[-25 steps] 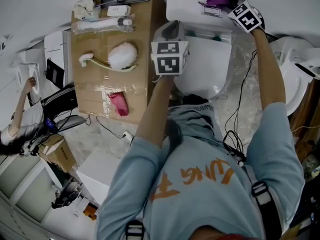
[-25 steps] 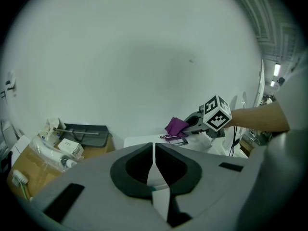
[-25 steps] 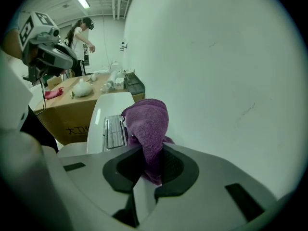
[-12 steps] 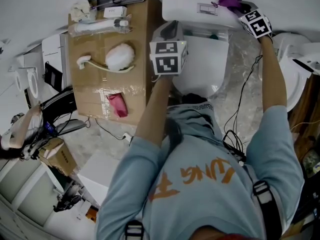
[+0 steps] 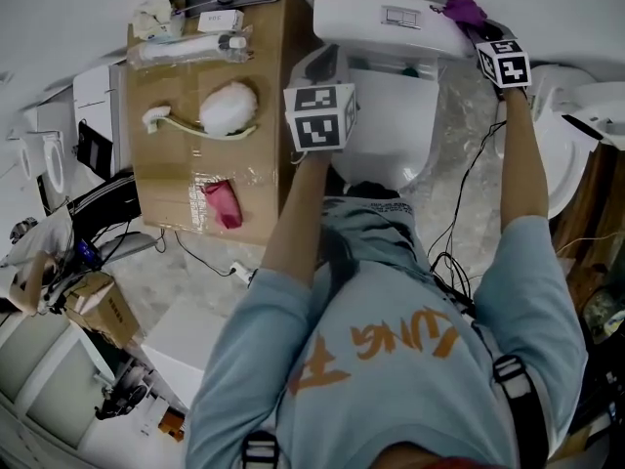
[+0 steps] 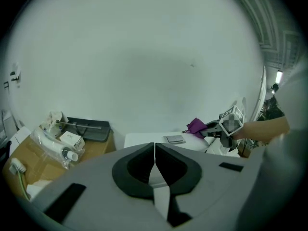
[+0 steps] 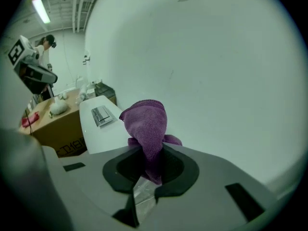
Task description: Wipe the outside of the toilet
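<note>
- Toilet [image 5: 391, 130]: white, lid down, standing between a cardboard box [image 5: 195, 179] and a plastic-covered patch of floor.
- Its tank lid [image 5: 376, 22] is a flat white slab against the wall, with a rectangular metal flush button [image 5: 397, 16] in the middle.
- Purple cloth [image 5: 462, 10]: crumpled microfibre at the right rear end of the tank lid; whether it presses on the lid cannot be told.
- Right gripper [image 5: 476, 25]: jaws clamped on the purple cloth [image 7: 147, 124], which sticks up in a bunch out of the right gripper [image 7: 147, 165].
- Tank lid [image 7: 96, 126] lies just left of the cloth in the right gripper view.
- Left gripper [image 5: 327, 64]: held over the toilet's left side near the box edge; in the left gripper view the jaws of the left gripper [image 6: 154, 165] are pressed together with nothing between them.
- A white brush [image 5: 210, 113] and a red rag [image 5: 223, 203] lie on the box.
- Versus 1.0 s ago: the cloth and right gripper have slid right along the lid, from right of the button to the far right end.
- Left gripper is about where it was.
</note>
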`<state>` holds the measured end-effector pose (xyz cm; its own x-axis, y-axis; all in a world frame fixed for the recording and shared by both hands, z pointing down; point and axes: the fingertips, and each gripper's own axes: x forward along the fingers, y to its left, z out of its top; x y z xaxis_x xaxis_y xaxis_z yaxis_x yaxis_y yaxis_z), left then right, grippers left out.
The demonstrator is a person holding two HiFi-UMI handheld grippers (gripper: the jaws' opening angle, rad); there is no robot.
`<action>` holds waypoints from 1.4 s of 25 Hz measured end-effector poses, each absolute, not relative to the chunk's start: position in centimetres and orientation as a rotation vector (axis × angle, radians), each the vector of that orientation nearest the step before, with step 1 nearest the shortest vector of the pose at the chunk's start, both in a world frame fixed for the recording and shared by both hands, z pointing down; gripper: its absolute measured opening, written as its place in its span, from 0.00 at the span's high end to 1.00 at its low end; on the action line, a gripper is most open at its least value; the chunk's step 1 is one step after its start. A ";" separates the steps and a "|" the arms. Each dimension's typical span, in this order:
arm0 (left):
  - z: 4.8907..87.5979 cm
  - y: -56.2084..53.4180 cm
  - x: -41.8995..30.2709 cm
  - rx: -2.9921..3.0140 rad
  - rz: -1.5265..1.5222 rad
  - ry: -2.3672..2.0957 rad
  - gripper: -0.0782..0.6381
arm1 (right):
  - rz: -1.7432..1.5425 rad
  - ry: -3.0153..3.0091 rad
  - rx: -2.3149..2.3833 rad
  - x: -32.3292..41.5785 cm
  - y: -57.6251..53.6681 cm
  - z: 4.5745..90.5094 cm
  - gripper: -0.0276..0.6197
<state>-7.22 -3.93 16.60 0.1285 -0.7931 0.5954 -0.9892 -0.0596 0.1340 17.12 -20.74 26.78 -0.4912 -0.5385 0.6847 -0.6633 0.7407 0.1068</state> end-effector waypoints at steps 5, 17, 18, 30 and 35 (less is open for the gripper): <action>16.5 -3.1 -8.4 1.886 0.473 -1.728 0.86 | 0.478 -2.349 1.133 17.8 -19.4 24.5 0.85; 16.6 -3.2 -11.2 1.800 0.358 -1.753 0.86 | 0.525 -2.742 0.936 2.7 -14.3 15.7 0.85; 16.7 -3.1 -11.6 1.796 0.359 -1.754 0.86 | 0.516 -2.757 0.904 1.0 -14.0 15.5 0.84; 19.0 -4.0 -14.6 1.771 0.323 -1.696 0.86 | 0.312 -2.666 0.617 -13.2 -12.1 19.3 0.84; 20.4 -4.4 -15.7 1.756 0.340 -1.668 0.86 | 0.170 -2.534 0.495 -15.7 -11.5 23.1 0.84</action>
